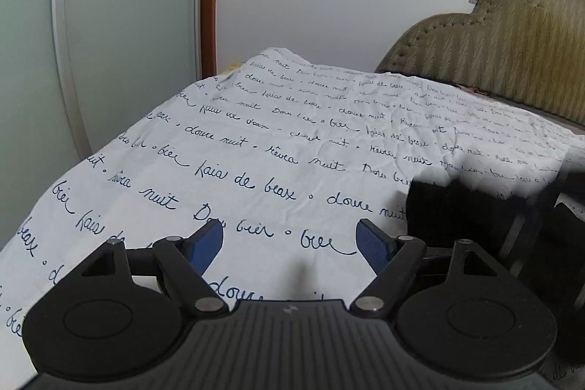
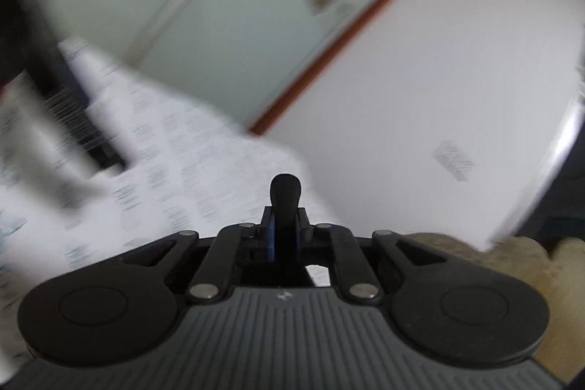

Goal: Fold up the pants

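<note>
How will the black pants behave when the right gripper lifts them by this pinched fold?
Probably floppy: the right gripper pinches only a thin fold of the black pants, so the rest should hang and drape. They bunch softly on the sheet, suggesting little stiffness.

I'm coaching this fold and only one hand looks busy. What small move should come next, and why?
Probably move the left tongs rightward to the dark mass, likely the pants, and grip an edge. Those tongs gape over the printed sheet, holding nothing, while the right tongs are shut on black fabric, so one side alone is held.
</note>
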`<action>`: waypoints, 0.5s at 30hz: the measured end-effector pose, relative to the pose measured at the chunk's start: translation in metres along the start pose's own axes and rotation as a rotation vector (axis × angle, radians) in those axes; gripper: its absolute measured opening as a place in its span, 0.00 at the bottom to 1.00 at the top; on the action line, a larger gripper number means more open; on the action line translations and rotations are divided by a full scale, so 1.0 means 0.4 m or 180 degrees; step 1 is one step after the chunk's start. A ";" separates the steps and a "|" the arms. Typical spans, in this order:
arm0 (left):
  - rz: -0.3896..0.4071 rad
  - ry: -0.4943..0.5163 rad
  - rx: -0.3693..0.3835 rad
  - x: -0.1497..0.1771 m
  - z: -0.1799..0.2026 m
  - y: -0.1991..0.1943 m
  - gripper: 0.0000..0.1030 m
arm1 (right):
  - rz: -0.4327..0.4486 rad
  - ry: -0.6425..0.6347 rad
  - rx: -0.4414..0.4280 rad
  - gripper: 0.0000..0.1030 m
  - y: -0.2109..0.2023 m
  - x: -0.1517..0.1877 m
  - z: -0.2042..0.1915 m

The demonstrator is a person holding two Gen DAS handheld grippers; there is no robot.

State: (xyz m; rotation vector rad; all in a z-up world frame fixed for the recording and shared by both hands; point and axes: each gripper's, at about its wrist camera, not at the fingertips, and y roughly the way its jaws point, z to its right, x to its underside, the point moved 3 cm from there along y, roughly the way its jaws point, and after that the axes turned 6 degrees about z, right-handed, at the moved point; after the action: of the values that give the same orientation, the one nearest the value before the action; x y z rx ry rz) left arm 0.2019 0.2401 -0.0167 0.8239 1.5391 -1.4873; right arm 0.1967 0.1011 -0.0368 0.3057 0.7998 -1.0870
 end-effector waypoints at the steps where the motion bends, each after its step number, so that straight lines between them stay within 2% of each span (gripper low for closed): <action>1: -0.0008 -0.0008 -0.0017 -0.001 0.001 0.003 0.77 | -0.0083 -0.0131 -0.0230 0.10 0.003 0.016 -0.051; 3: -0.0055 -0.0025 -0.0024 -0.001 0.007 0.010 0.77 | -0.0241 -0.0202 -0.0511 0.10 0.015 0.056 -0.132; 6: -0.0055 0.0074 0.0038 -0.004 0.032 0.009 0.77 | -0.0452 0.0234 -0.0700 0.16 0.032 0.104 -0.160; 7: -0.0037 0.0148 0.0044 -0.006 0.044 0.007 0.77 | -0.0410 0.0329 -0.0709 0.18 0.016 0.103 -0.151; 9: 0.0011 0.0281 0.0015 -0.012 0.069 0.005 0.77 | -0.0327 0.0622 -0.0863 0.30 -0.038 0.080 -0.111; 10: 0.0035 0.0347 0.0037 -0.015 0.086 0.003 0.77 | -0.0245 0.0822 -0.0899 0.31 -0.066 0.068 -0.084; 11: 0.0048 0.0415 0.0111 -0.017 0.107 0.002 0.77 | -0.0172 0.0972 -0.0844 0.31 -0.110 0.068 -0.046; 13: 0.0059 0.0535 0.0320 -0.018 0.162 0.000 0.77 | -0.0182 0.1081 -0.0514 0.31 -0.190 0.101 0.033; 15: 0.0091 0.0681 0.0479 -0.014 0.232 0.000 0.78 | -0.0432 0.1136 -0.0096 0.31 -0.225 0.167 0.109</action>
State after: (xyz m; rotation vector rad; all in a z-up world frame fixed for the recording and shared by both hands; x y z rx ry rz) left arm 0.2151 0.1484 -0.0082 1.1194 1.5752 -1.5482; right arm 0.1515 -0.0104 -0.0405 0.4319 1.1672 -1.1624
